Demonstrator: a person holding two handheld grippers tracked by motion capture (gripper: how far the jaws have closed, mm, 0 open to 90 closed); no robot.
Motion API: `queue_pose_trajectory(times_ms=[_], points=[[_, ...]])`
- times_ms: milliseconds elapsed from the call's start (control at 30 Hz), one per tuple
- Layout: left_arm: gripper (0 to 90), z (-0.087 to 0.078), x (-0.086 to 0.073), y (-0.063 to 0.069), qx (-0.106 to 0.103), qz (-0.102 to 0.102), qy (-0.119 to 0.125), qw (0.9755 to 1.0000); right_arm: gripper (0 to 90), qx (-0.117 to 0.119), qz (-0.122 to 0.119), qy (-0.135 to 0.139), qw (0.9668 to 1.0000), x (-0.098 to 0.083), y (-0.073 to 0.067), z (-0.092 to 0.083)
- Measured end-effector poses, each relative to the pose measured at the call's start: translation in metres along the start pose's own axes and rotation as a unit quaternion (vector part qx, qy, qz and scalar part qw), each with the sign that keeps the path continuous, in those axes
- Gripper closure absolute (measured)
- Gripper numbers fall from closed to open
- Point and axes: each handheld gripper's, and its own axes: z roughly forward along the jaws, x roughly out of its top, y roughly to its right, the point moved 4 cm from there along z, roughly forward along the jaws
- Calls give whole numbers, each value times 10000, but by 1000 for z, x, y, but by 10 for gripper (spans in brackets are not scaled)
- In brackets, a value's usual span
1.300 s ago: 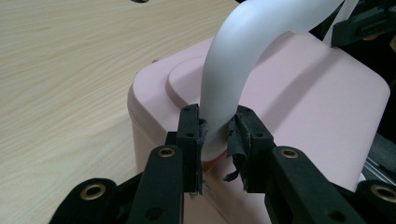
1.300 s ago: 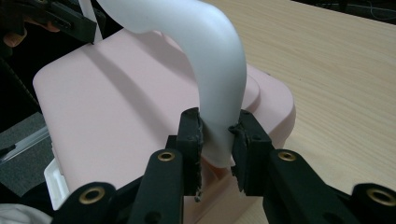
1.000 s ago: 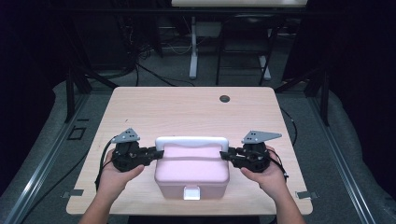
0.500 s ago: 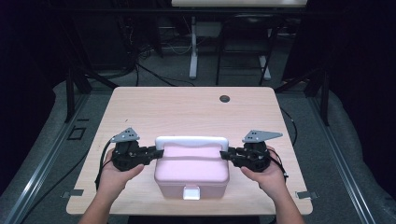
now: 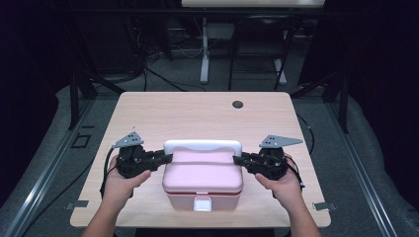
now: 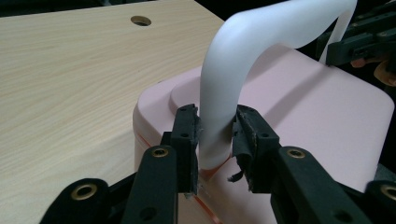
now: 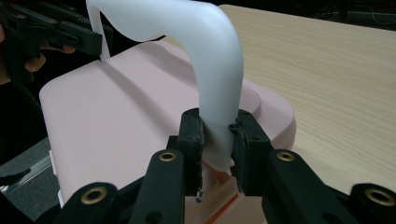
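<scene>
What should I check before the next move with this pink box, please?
1. Right tool gripping the handle end: ok, pads press on it.
2. Left tool grip: cannot tell; the handle sits between its jaws, which have just been opening.
3. Handle raised above the box: ok.
4. Front latch closed: cannot tell.
5. Box fully on the table: ok.
</scene>
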Motion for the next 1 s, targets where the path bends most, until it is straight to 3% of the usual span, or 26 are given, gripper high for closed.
queue_pose_trajectory(times_ms=[333, 667, 1000], points=[[662, -15, 0, -1, 109, 14, 82, 9999, 748, 49, 66, 79, 9999, 4, 1, -1], [772, -28, -6, -2, 218, 22, 105, 9997, 749, 165, 151, 161, 9996, 11, 6, -2], [880, -28, -15, -2, 319, 95, -95, 9994, 749, 251, 342, 312, 9986, 18, 9, -2]])
